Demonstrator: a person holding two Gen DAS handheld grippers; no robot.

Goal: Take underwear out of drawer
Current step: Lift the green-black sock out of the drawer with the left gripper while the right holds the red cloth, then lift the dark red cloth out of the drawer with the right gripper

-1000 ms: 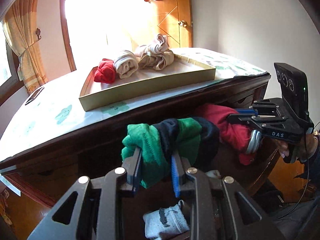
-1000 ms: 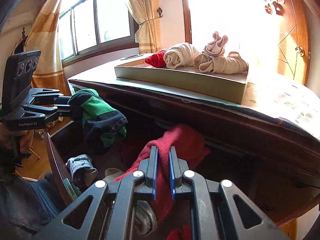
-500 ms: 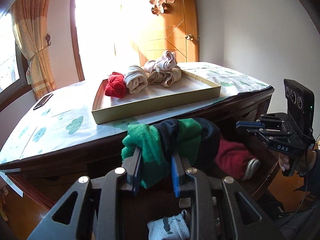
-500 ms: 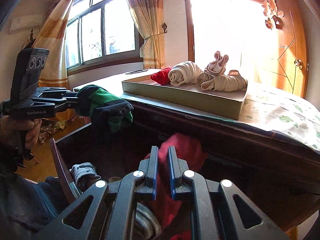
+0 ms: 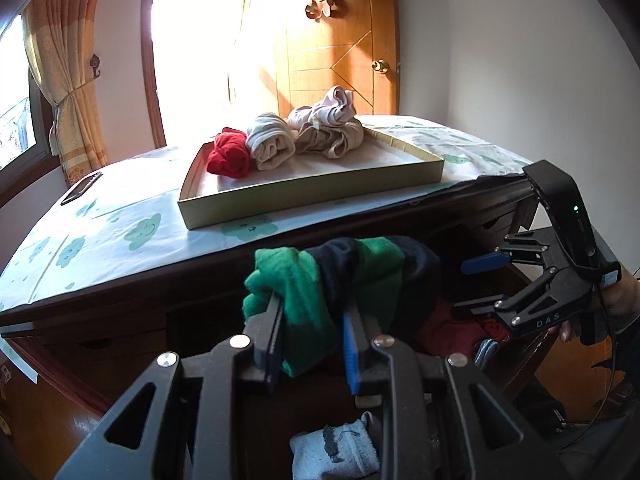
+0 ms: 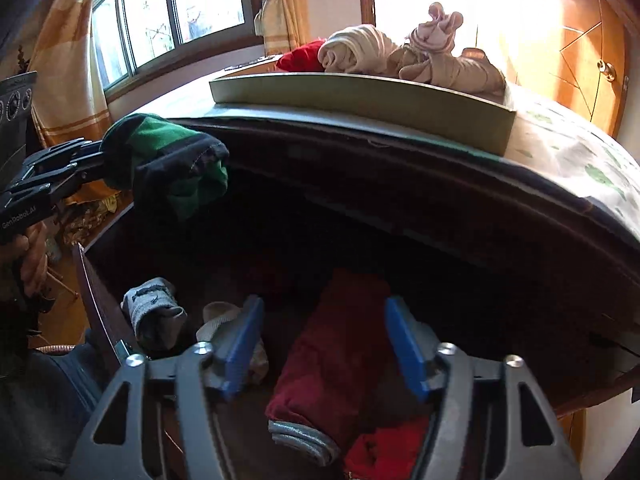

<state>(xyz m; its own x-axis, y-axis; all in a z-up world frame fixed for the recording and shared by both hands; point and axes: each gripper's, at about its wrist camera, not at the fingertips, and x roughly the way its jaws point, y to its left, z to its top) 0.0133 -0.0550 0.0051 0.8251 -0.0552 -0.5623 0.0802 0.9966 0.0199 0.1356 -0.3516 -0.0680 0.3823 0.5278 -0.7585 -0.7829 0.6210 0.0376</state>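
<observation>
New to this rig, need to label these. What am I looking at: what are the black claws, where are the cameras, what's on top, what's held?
No robot: a person holds a two-finger gripper in each hand, each with a fisheye camera looking along its fingers. The left view shows the left gripper shut on rolled green and navy underwear, held above the open drawer. The right gripper has just been opening; its jaws stand apart over dark red underwear lying in the drawer, pads not touching it. On the dresser top sits a shallow tray with a red roll and beige rolls. A grey sock lies in the drawer.
</observation>
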